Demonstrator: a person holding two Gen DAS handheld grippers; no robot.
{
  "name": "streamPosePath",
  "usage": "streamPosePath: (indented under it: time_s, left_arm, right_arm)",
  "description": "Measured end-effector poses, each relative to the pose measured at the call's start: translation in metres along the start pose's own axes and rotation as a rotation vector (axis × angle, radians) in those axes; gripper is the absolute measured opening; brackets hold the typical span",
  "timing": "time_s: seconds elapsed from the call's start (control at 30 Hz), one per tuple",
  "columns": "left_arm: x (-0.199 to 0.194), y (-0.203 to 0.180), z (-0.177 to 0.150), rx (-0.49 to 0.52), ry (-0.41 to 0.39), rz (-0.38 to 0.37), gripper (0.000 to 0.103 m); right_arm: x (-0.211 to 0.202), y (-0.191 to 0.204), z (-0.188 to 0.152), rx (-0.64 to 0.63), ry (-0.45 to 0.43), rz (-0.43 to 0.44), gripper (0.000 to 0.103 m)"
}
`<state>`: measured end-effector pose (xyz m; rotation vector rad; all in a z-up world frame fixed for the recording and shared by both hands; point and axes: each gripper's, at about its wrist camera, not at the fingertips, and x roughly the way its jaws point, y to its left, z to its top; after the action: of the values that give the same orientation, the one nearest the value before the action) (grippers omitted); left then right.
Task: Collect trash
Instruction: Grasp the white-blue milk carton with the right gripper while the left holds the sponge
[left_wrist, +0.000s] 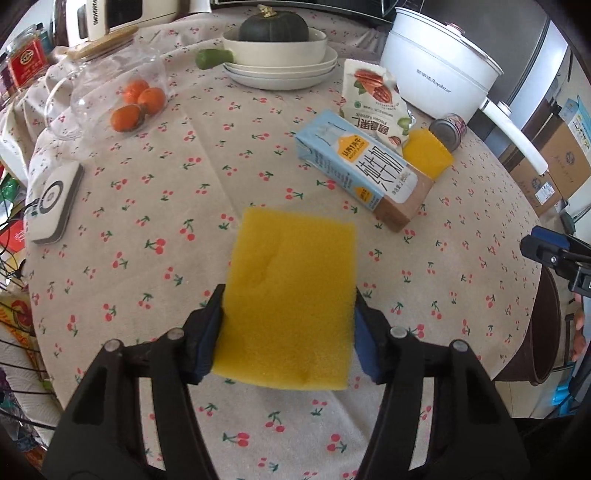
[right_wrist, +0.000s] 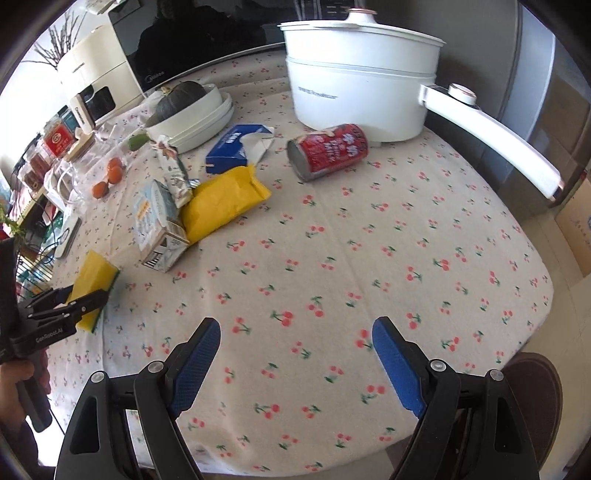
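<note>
My left gripper (left_wrist: 289, 295) is shut on a yellow sponge (left_wrist: 290, 299), held flat just above the cherry-print tablecloth (left_wrist: 147, 206); the sponge (right_wrist: 96, 280) also shows its green underside in the right wrist view. My right gripper (right_wrist: 295, 328) is open and empty over the cloth near the table's front edge. Trash lies ahead: a light blue milk carton (left_wrist: 354, 166) on its side, a pecan snack bag (left_wrist: 373, 99), a yellow wrapper (right_wrist: 221, 201), a red can (right_wrist: 327, 151) on its side and a torn blue box (right_wrist: 236, 147).
A white electric pot (right_wrist: 354, 81) with a long handle stands at the back right. Stacked white bowls with a dark squash (left_wrist: 275, 26) sit at the back. A tipped glass jar with oranges (left_wrist: 122, 92) and a white device (left_wrist: 55, 203) lie left.
</note>
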<state>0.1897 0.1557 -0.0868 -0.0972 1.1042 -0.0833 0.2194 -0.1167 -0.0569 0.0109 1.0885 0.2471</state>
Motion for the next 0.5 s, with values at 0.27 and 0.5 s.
streamPosePath:
  time_s: [0.27, 0.5]
  left_arm:
    - [-0.016, 0.038, -0.022, -0.094, 0.01, 0.019, 0.063]
    - [-0.016, 0.066, -0.026, -0.124, 0.01, 0.028, 0.063]
  right_arm:
    - [0.036, 0.094, 0.021, -0.201, -0.089, -0.005, 0.086]
    - [0.058, 0.161, 0.043, -0.459, -0.134, -0.092, 0.086]
